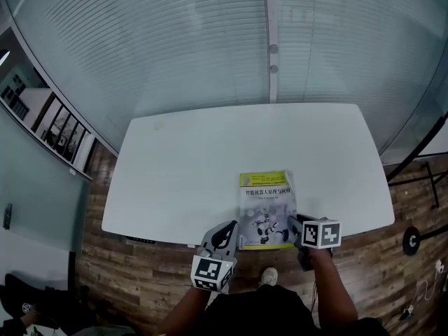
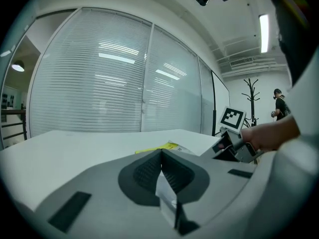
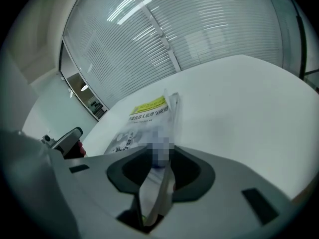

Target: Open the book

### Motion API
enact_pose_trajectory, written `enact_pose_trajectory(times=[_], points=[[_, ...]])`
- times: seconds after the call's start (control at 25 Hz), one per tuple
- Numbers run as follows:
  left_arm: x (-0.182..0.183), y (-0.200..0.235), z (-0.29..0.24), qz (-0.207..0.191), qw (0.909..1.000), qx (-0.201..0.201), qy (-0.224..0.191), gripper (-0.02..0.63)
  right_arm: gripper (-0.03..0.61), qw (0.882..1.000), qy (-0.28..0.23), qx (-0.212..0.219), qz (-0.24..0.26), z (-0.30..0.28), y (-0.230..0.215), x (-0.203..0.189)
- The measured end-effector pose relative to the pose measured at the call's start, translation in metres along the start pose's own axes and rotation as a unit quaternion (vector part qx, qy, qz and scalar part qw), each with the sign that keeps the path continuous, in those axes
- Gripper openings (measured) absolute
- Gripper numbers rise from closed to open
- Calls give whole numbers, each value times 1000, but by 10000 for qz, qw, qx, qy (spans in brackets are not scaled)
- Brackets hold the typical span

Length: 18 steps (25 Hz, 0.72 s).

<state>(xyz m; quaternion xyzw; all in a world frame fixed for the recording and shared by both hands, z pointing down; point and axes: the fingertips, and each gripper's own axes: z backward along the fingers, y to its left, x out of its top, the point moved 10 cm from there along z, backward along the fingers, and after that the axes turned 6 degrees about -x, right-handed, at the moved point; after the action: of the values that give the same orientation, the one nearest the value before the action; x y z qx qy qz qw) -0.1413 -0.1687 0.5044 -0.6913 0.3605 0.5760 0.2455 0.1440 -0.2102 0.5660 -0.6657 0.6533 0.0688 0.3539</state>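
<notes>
Zero pages showing: book (image 1: pixel 266 201) lies closed on the bench (image 1: pixel 182 159).
Right hand-held gripper (image 3: pixel 158 163) nips its near corner; left hand-held gripper (image 2: pixel 162 158), jaws together, empty.

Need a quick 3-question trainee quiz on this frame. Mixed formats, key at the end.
1. True or false: the book lies open on the table.
2. What stands between the right gripper jaws? A) nothing B) the book's near edge C) a pen
3. In a few words: how do the left gripper jaws stand, and is anything in them?

Key
1. False. The book is closed, front cover up, near the table's front edge.
2. B.
3. Together, with nothing between them. The gripper sits beside the book's near left corner.
</notes>
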Motion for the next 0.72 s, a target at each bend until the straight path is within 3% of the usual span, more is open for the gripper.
enact_pose_trajectory(times=[0.08, 0.32, 0.72], points=[[6, 10, 3, -44, 10000, -11, -43, 11, 112, 9999, -101, -47, -16, 2, 0, 2], [-11, 31, 10, 131, 9993, 119, 328, 11, 63, 9982, -528, -283, -100, 3, 2, -1], [-15, 45, 37, 231, 9990, -64, 370, 11, 34, 9807, -969, -1451, 877, 23, 37, 4]])
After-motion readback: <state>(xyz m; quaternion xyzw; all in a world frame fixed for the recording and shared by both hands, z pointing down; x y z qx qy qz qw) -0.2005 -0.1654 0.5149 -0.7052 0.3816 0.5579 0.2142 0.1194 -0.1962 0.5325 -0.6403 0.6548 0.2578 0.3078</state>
